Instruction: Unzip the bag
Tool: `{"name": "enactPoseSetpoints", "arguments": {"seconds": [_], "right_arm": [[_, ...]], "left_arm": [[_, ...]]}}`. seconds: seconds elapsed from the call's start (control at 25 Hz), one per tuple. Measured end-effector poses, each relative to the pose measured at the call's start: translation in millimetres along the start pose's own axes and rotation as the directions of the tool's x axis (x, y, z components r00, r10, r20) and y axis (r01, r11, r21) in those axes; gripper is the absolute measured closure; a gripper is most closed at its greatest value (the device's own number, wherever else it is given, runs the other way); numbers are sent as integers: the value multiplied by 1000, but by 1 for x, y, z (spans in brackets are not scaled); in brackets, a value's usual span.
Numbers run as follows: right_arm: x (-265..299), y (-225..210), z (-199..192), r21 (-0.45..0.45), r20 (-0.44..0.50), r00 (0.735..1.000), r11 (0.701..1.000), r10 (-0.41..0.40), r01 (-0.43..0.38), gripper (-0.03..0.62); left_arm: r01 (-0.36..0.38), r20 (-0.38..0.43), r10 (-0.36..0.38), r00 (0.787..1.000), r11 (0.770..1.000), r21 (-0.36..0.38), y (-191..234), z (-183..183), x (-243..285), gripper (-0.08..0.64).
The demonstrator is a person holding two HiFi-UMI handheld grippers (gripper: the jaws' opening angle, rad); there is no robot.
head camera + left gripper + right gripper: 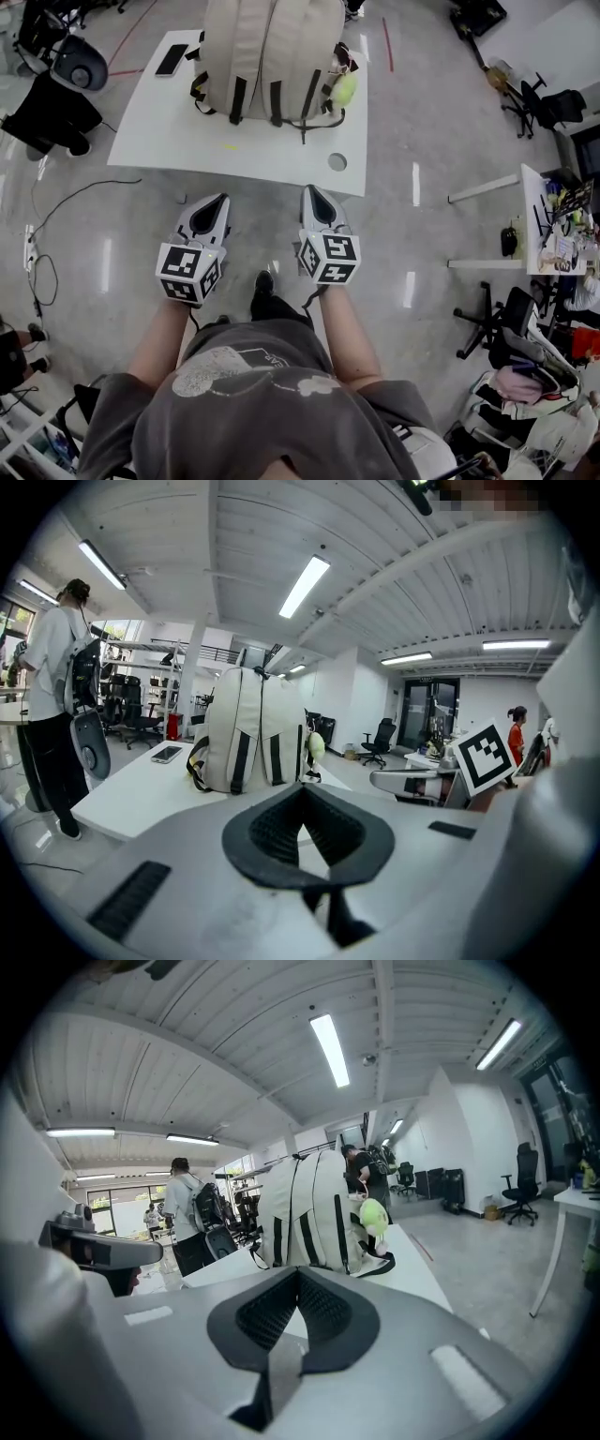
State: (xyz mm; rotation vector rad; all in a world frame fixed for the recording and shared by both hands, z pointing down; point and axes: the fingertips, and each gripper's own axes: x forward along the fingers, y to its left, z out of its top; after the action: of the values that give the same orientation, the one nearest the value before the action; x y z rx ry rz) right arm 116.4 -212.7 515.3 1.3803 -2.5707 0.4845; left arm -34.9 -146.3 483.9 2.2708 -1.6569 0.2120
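A beige backpack [272,56] with dark straps stands upright on the far half of a white table [169,131]. A green plush toy [344,89] hangs at its right side. My left gripper [222,199] and right gripper [310,190] hover side by side over the floor, just short of the table's near edge and well short of the bag. Both are shut with nothing between the jaws. The left gripper view shows its gripper [302,791] pointing at the backpack [248,728]. In the right gripper view the right gripper [297,1274] faces the backpack [309,1208] and the toy [374,1213].
A phone [172,59] lies on the table left of the bag, and a round cable hole [337,161] sits near the front right corner. A person [52,696] stands at the table's left. Office chairs [553,103] and a cluttered desk [553,225] are to the right.
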Motion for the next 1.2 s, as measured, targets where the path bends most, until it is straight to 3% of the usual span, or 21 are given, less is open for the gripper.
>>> {"name": "enactPoseSetpoints", "arguments": {"seconds": [0.64,1.04,1.2], "right_arm": [[-129,146,-46,-11,78,993,996,-85,86,595],[-183,192,-53,-16,134,983,991,-126,130,594],[-191,198,-60,-25,115,987,993,-110,113,594]], "left_arm": [[85,19,-84,996,996,-18,5,-47,-178,555],[122,54,-120,991,992,-44,0,-63,-229,555],[129,45,-127,991,990,-48,-9,-72,-238,554]]}}
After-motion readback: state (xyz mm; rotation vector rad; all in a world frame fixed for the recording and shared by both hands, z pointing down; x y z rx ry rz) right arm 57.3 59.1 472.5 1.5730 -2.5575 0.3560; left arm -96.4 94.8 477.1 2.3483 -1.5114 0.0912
